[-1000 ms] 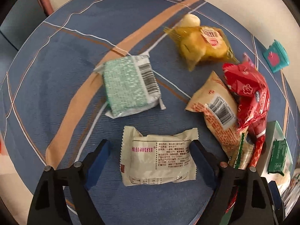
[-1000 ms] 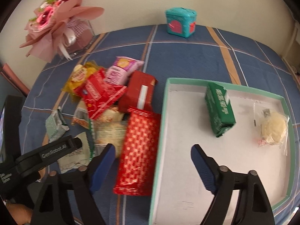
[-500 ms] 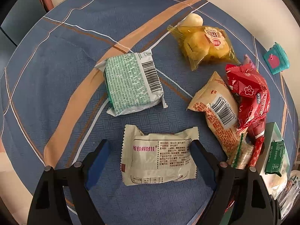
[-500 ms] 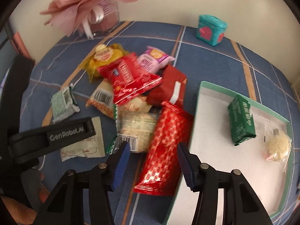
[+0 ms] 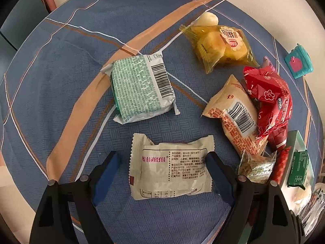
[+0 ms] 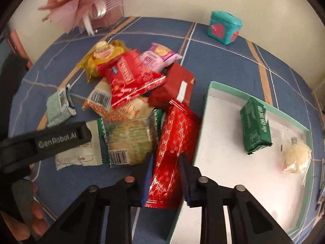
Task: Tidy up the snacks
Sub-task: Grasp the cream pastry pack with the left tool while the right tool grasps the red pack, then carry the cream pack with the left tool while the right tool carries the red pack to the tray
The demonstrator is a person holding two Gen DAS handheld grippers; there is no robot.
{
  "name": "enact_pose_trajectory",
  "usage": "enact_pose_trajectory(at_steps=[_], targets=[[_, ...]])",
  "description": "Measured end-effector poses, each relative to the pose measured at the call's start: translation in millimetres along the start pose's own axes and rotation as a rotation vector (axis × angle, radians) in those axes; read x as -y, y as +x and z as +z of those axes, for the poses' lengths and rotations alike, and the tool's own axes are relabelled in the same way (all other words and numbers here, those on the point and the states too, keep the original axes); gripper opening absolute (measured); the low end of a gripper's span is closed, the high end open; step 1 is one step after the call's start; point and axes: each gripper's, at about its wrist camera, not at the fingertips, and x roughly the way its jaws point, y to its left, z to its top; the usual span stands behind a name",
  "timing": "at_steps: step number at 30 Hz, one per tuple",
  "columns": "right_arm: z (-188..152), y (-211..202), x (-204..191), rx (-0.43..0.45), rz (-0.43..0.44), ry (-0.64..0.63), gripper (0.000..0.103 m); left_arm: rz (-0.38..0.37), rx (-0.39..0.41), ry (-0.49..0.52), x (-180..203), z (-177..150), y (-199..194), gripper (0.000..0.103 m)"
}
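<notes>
My left gripper (image 5: 162, 158) is open, its jaws on either side of a cream snack packet (image 5: 170, 166) lying flat on the blue tablecloth. My right gripper (image 6: 165, 160) is shut on a long red patterned packet (image 6: 172, 148) that lies beside the tray (image 6: 211, 87). The green-rimmed white tray holds a dark green packet (image 6: 256, 126) and a clear bag with a pale cake (image 6: 296, 156). A pile of snacks sits left of the tray: a red bag (image 6: 130, 79), a yellow bag (image 6: 101, 57), a pink packet (image 6: 158, 57), a dark red packet (image 6: 172, 87).
A pale green packet (image 5: 140, 87) and an orange-printed packet (image 5: 235, 116) lie beyond the left gripper. A teal box (image 6: 223, 27) and a pink bouquet in a clear stand (image 6: 95, 6) stand at the table's back. The left gripper's body (image 6: 46, 142) shows in the right wrist view.
My right gripper moved left from over the tray to the long red packet and closed on it. My left gripper stayed open around the cream packet, rising slightly.
</notes>
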Motion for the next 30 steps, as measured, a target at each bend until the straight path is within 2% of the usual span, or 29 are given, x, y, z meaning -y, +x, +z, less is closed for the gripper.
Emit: enact_pose_trajectory(at_steps=[1,6,19,27,30], targets=[[1,-3,2,0.01,-0.003,0.004,0.017,0.0,-0.001,0.002,1,0,0,0.087],[6,-9,7,0.027,-0.005,0.023,0.013,-0.001,-0.003,0.011,4,0,1,0.087],[2,-5,2,0.03,-0.012,0.011,0.013,0.014,-0.003,0.056,22,-4,5,0.087],[3,-13,16,0.052,0.061,0.088,0.012,-0.005,0.018,0.08,34,-5,-3,0.058],[4,-17,16,0.064,0.072,0.09,0.011,-0.033,0.024,0.073,30,-2,-8,0.052]])
